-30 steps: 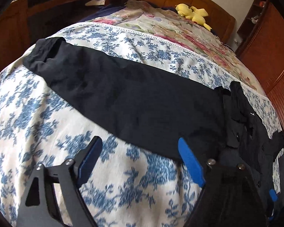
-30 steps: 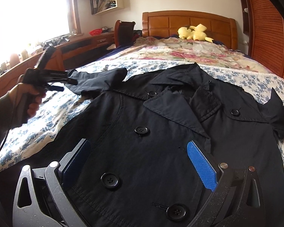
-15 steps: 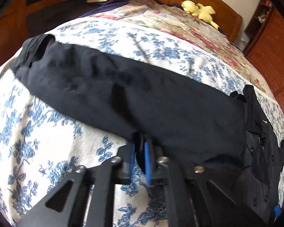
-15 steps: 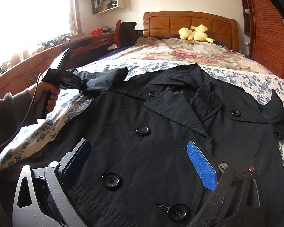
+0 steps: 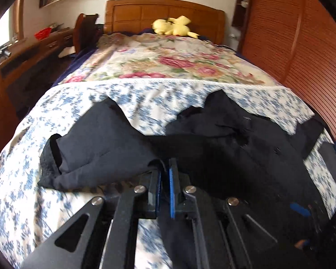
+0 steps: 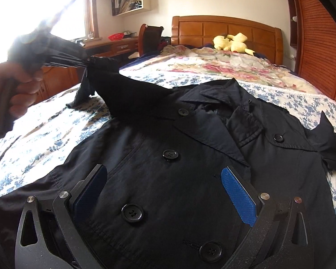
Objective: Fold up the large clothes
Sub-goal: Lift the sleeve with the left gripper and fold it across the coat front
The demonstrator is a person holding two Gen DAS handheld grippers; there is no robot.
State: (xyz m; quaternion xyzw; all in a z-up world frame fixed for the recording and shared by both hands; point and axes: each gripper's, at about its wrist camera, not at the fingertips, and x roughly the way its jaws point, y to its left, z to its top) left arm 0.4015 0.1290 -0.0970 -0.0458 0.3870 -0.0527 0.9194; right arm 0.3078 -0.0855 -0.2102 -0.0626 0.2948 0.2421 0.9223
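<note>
Coat [image 6: 190, 179]: black, double-breasted, large buttons; lay front-up on the bed, collar toward the headboard.
Sleeve [image 5: 105, 148]: one sleeve of the coat, pinched at its edge and raised off the bedspread; cuff end hung loose to the left in the left wrist view.
Left tongs [image 5: 164, 174]: pressed together, blue pads pinching the sleeve fabric; blurred in the right wrist view [image 6: 87, 61], gripped by a hand [image 6: 18, 89].
Right tongs [image 6: 165, 192]: spread wide, blue pads apart above the coat front, pinching nothing; whether the tips touched the cloth could not be told.
Bed [image 6: 44, 134]: blue-flowered white bedspread under the coat; pink-flowered quilt [image 5: 168, 65] beyond it.
Headboard [image 6: 226, 29]: brown wood, panelled.
Soft toy [image 6: 231, 42]: yellow, on the quilt near the headboard.
Tabletop [image 6: 114, 42]: wooden, under the window at left, with a red item on it.
</note>
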